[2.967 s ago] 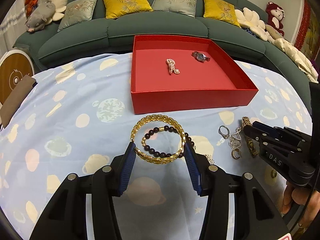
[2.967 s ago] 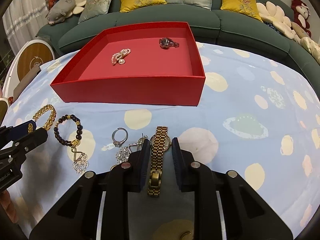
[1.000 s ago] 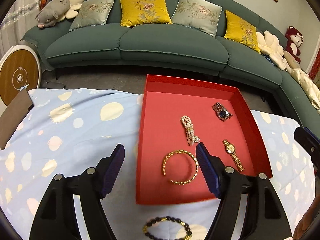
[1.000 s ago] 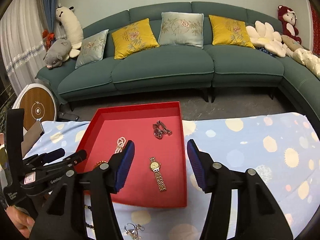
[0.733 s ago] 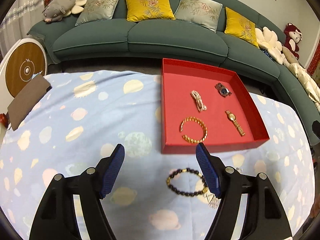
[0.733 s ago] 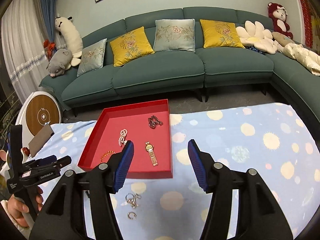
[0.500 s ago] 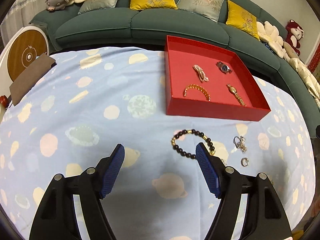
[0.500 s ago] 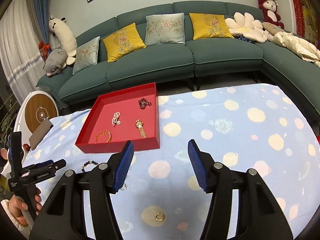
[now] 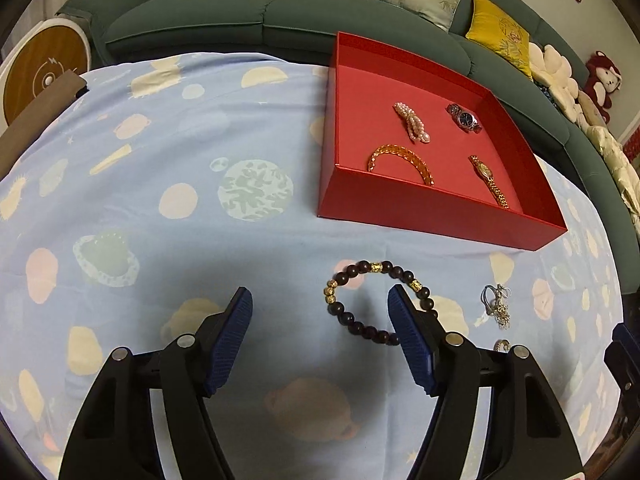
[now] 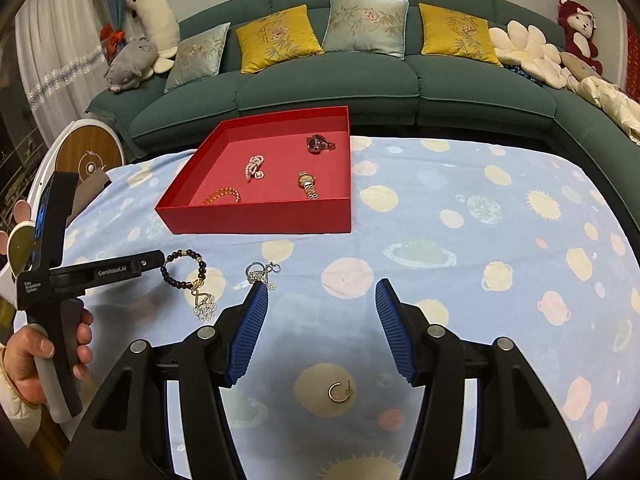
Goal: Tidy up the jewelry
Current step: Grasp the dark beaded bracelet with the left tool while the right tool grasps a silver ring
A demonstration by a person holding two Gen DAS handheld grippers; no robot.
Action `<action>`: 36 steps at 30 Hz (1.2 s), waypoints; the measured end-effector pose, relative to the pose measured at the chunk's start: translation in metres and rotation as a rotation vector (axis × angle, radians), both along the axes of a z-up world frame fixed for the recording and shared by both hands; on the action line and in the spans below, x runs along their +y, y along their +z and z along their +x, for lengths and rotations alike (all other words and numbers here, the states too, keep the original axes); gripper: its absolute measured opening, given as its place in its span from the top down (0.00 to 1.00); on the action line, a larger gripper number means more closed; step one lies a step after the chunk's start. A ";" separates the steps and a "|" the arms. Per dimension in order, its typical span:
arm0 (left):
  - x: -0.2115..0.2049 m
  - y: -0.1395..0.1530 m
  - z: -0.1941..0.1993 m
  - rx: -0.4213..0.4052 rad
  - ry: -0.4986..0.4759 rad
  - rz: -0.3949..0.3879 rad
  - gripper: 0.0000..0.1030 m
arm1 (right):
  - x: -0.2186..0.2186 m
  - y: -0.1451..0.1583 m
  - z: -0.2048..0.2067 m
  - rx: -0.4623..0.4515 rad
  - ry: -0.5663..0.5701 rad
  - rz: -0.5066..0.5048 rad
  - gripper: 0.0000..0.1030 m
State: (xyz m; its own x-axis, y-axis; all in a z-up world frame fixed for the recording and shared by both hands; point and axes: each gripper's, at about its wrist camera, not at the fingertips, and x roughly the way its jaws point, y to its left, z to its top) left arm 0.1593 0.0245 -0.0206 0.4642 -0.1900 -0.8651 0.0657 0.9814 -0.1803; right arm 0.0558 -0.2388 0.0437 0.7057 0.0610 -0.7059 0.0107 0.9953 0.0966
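A red tray (image 9: 440,208) (image 10: 256,216) on the blue spotted cloth holds a pearl piece (image 9: 412,126), a silver watch (image 9: 464,118), a gold bangle (image 9: 400,158) and a gold watch (image 9: 490,180). A dark bead bracelet (image 9: 360,300) (image 10: 184,270) lies on the cloth just ahead of my open, empty left gripper (image 9: 320,316), its right part behind the right finger. A silver ring cluster (image 9: 496,304) (image 10: 262,272) lies to its right. My right gripper (image 10: 320,308) is open and empty. A small gold hoop earring (image 10: 340,391) lies between its fingers, near the camera.
A silver pendant (image 10: 204,302) lies below the bead bracelet. The left gripper's body and the hand holding it (image 10: 52,280) are at the left of the right wrist view. A green sofa (image 10: 360,80) with cushions runs behind the table. A round wooden disc (image 9: 36,72) stands at left.
Both grippers have pulled back from the tray and come down toward the cloth. The gold bangle and the gold watch now lie in the tray. Both grippers stay open.
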 end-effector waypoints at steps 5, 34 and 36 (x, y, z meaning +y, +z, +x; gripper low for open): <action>-0.017 -0.009 0.003 -0.038 -0.044 0.079 0.54 | 0.015 -0.013 0.009 0.031 0.039 -0.022 0.47; 0.007 0.034 -0.017 -0.115 -0.128 0.000 0.97 | 0.058 -0.071 0.072 0.146 0.160 -0.019 0.85; 0.009 0.035 -0.018 -0.117 -0.132 0.001 0.97 | 0.059 -0.070 0.071 0.152 0.164 -0.034 0.91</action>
State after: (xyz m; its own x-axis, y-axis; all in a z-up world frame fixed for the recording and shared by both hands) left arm 0.1414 0.0333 0.0142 0.5332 -0.2551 -0.8066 0.2146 0.9631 -0.1627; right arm 0.1265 -0.1796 -0.0267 0.5737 0.1403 -0.8070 -0.1397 0.9875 0.0723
